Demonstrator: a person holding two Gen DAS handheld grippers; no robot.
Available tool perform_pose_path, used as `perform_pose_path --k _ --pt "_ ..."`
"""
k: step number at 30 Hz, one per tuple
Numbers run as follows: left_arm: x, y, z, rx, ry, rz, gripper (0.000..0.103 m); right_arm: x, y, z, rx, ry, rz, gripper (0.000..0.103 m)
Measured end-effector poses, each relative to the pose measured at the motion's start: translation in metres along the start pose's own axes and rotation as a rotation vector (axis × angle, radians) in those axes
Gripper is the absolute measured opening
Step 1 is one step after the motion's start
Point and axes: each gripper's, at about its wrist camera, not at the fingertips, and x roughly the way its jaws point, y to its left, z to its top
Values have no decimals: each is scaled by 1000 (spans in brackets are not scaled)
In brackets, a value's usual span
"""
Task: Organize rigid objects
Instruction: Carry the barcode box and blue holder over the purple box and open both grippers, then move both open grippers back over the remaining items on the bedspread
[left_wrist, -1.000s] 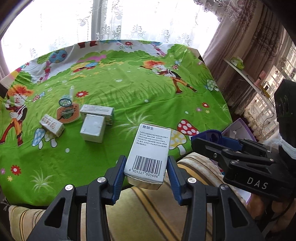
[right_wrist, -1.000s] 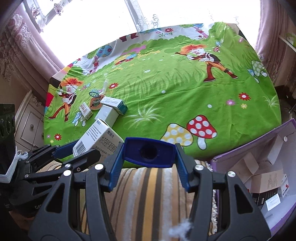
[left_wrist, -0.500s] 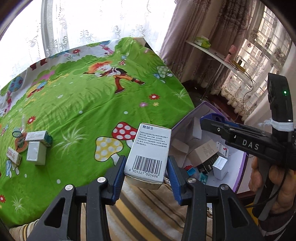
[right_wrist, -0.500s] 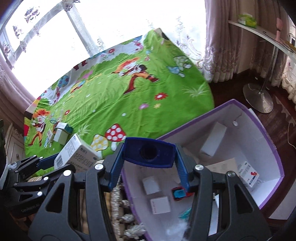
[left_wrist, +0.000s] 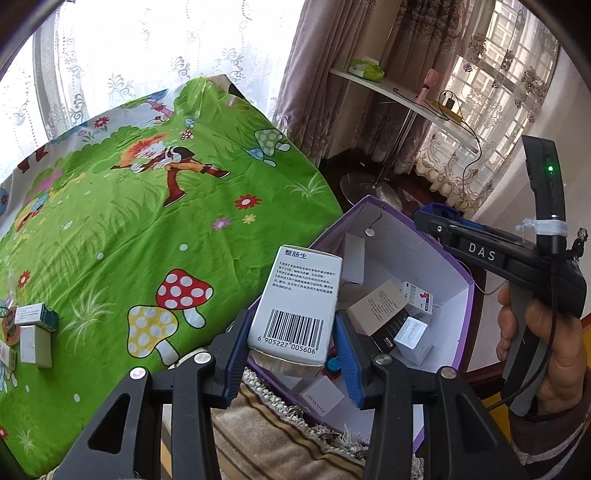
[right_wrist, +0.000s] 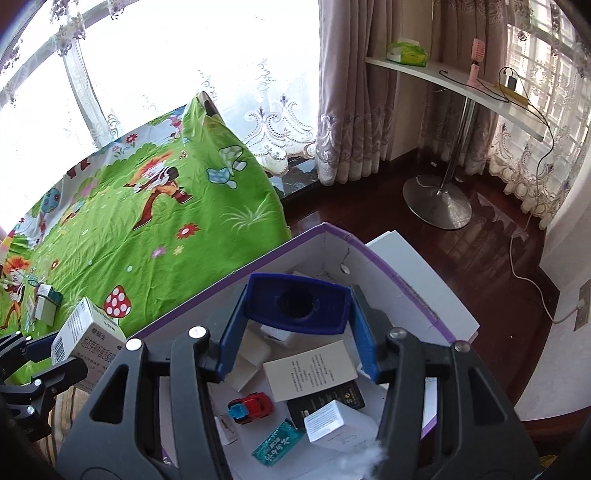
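Left claw (left_wrist: 293, 347) clamped on a white medicine carton (left_wrist: 297, 302), barcode face toward the camera, blue pads pressed to both long sides. Carton held in the air over the near left corner of a purple-edged cardboard box (left_wrist: 469, 295), just past the worktop (left_wrist: 147, 221) edge with its green cartoon cloth.

Right claw (right_wrist: 297, 308) closed on a blue plastic block (right_wrist: 299, 297) with a round hole in its face, hanging over the same box (right_wrist: 406, 280).

Inside the box, seen from the right wrist: a beige leaflet-printed carton (right_wrist: 310, 369) lying on a black booklet (right_wrist: 325, 400); a small white carton with a label (right_wrist: 327, 419) at the near right; a red and blue toy car (right_wrist: 249, 406); a teal sachet (right_wrist: 277, 441) near the front; several plain white cartons (right_wrist: 249, 360) toward the left wall and back corner. Contents loosely piled, some overlapping.

Left on the worktop, far from the box: a white carton (left_wrist: 35, 345) touching a white-and-green carton (left_wrist: 35, 315), a round orange item partly cut off by the frame edge beside them.
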Motion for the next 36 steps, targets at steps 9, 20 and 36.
perform_pose_path --k 9,20,36 --pt "15 3 3 -58 32 -50 55 -4 -2 3 -2 -26 -16 77" --pt "5 21 0 -117 18 -56 55 -15 10 3 -32 -30 14 80" --pt "-32 88 -7 -203 -60 1 55 -29 78 4 -162 -25 84 82"
